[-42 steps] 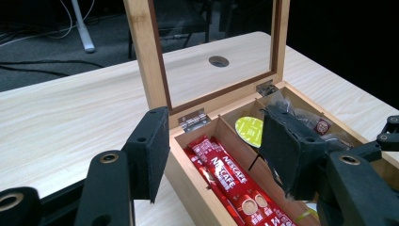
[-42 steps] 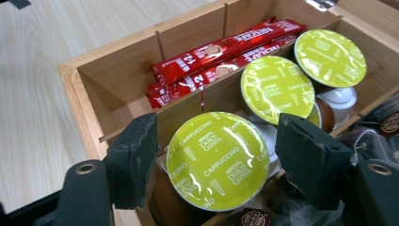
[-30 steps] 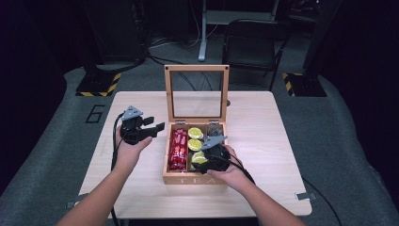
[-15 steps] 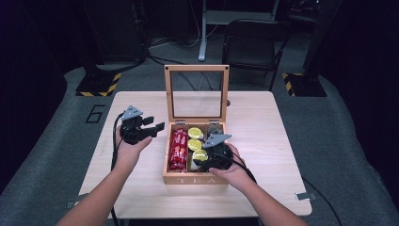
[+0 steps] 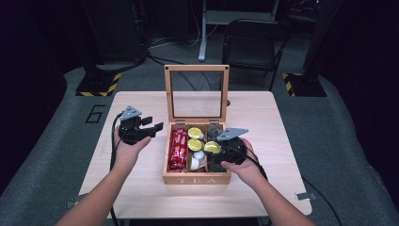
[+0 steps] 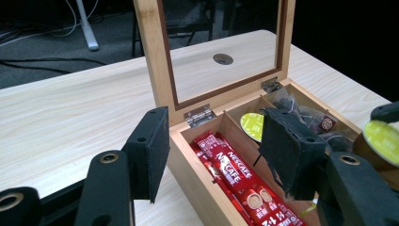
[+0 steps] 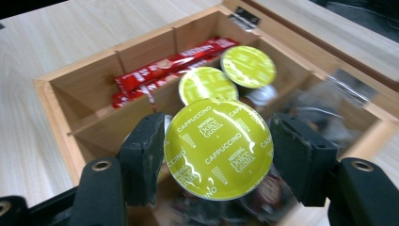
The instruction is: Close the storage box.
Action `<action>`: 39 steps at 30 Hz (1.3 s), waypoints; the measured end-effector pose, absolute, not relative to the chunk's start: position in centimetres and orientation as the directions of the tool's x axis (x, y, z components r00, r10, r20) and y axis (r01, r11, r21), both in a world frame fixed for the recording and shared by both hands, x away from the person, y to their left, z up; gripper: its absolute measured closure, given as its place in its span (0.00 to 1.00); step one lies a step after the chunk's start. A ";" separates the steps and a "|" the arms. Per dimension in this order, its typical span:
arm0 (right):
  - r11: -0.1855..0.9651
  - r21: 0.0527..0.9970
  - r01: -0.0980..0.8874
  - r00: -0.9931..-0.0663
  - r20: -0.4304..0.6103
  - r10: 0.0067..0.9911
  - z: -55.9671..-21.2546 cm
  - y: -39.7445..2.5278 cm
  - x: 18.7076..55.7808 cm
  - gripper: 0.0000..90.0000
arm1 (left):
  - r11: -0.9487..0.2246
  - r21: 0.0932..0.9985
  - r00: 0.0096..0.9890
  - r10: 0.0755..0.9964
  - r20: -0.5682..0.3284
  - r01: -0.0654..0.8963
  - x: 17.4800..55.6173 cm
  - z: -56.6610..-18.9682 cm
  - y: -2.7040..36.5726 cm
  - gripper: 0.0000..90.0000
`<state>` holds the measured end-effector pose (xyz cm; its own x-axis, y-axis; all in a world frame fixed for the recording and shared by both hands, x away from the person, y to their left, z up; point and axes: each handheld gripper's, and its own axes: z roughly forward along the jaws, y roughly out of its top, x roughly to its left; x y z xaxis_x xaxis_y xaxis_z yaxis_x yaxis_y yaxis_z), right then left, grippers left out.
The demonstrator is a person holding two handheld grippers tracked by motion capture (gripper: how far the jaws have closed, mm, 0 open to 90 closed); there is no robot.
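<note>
An open wooden tea box (image 5: 195,179) stands mid-table, its glass lid (image 5: 196,69) upright. My right gripper (image 5: 214,149) is shut on a green-topped coffee capsule (image 7: 219,146), held just above the box between its middle and right compartments. Two more green capsules (image 7: 207,84) (image 7: 248,66) lie in the middle compartment. Red Nescafe sticks (image 5: 178,143) fill the left compartment, and dark tea bags (image 6: 306,115) sit in the right one. Left of the box, my left gripper (image 5: 153,127) hovers open and empty, its jaws pointing at the box's left wall (image 6: 188,174).
White capsule bodies (image 5: 197,159) show at the front of the middle compartment. A round hole (image 6: 222,58) sits in the tabletop behind the lid. A chair (image 5: 251,42) and stands are on the floor beyond the far edge.
My right gripper has raised the green capsule out of the middle compartment and drifted slightly right and back. The left gripper has stayed where it was.
</note>
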<state>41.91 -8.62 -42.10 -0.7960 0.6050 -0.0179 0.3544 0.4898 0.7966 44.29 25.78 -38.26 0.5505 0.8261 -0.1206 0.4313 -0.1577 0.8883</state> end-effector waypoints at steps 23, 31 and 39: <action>0.393 0.801 0.452 -0.628 -0.027 0.778 -43.4 -17.7 41.7 0.41 | -0.170 0.883 0.549 0.828 -0.114 0.439 44.3 -38.4 25.9 0.47; 0.366 0.794 0.486 -0.576 -0.024 0.817 -45.0 -19.6 41.3 0.41 | -0.168 0.883 0.544 0.831 -0.112 0.438 44.2 -38.4 26.1 0.47; 0.350 0.784 0.513 -0.517 -0.043 0.855 -46.4 -21.3 40.9 0.41 | -0.160 0.883 0.539 0.834 -0.117 0.440 44.2 -38.5 26.1 0.47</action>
